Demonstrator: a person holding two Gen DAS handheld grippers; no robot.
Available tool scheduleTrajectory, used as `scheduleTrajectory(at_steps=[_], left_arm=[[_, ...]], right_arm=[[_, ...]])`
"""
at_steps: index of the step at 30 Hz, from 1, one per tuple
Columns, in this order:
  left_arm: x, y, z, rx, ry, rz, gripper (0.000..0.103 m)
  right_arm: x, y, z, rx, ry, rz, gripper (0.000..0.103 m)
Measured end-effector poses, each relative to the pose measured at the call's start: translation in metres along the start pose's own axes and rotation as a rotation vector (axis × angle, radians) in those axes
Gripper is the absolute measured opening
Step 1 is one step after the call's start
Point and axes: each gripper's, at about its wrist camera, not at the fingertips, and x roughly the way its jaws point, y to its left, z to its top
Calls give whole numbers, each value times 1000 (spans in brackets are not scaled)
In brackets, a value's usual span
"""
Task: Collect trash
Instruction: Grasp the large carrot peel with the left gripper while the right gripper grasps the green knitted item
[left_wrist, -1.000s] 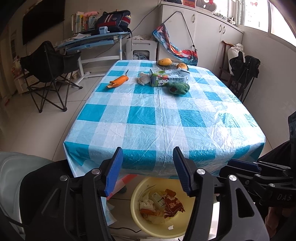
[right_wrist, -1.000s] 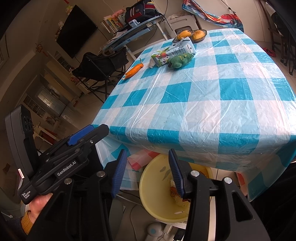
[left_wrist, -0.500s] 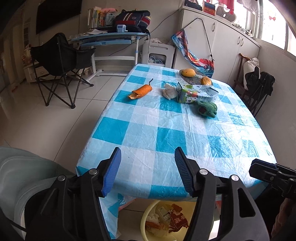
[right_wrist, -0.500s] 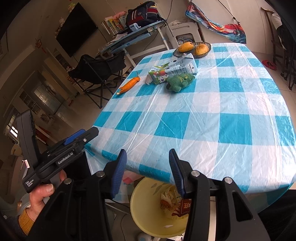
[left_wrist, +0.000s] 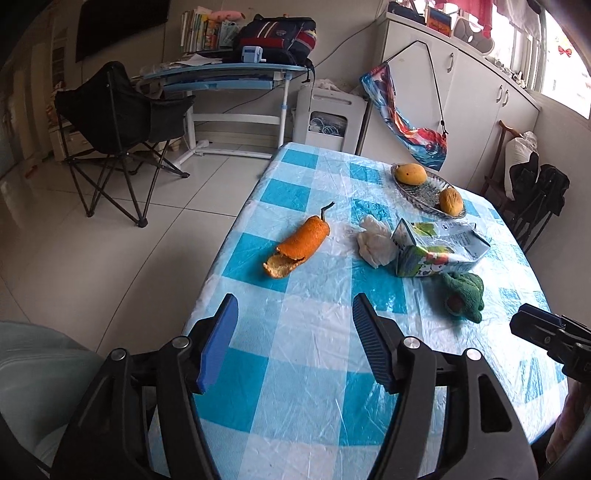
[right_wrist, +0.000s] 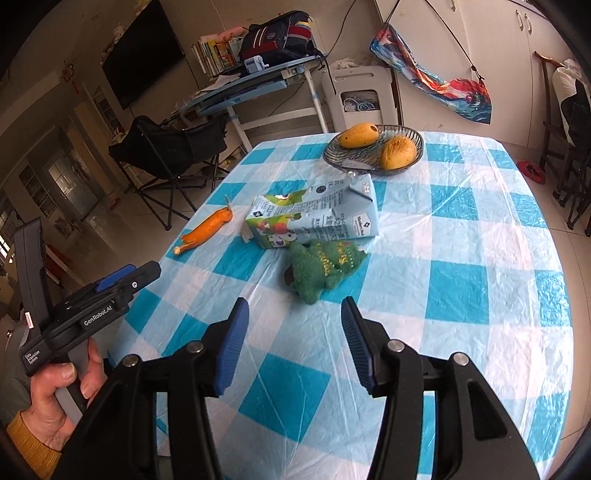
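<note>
Both grippers are empty. The left gripper and right gripper hang over the near end of the checked table, jaws spread and just been opening wider, nothing between them.

The trash sits further up the table. Nearest the right gripper is a green plush toy, touching the crushed carton behind it. On the left gripper's side there's the orange peel and a crumpled tissue just beside the carton. At the far end, a glass bowl holds two mangoes.

What could go wrong: the toy probably isn't trash, and it's right against the carton, so a sloppy grab could catch it too. The plastic cover looks slick, so the peel might slide instead of lifting.

Readable text: "GenRobot.AI" and "Data Acquisition System" on the left gripper's body. The carton's print is too small to read.
</note>
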Motion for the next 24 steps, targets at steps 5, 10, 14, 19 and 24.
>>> scheduleTrajectory(at_steps=[5,10,14,19,24], left_arm=[[33,-4,20,6,22,-4,62],[59,-7,35,10,36,8,62],[74,-10,42,13,44,19,62],[90,-13,43,28,116,2,49],[83,-17,34,56,129,-53,21]], right_arm=[[18,-18,9,89,-1,37,54],[33,-28,12,135,4,54,55],[38,-34,15,148,2,68,46],[41,-26,14,113,23,104,16],[32,-10,10,59,10,123,3]])
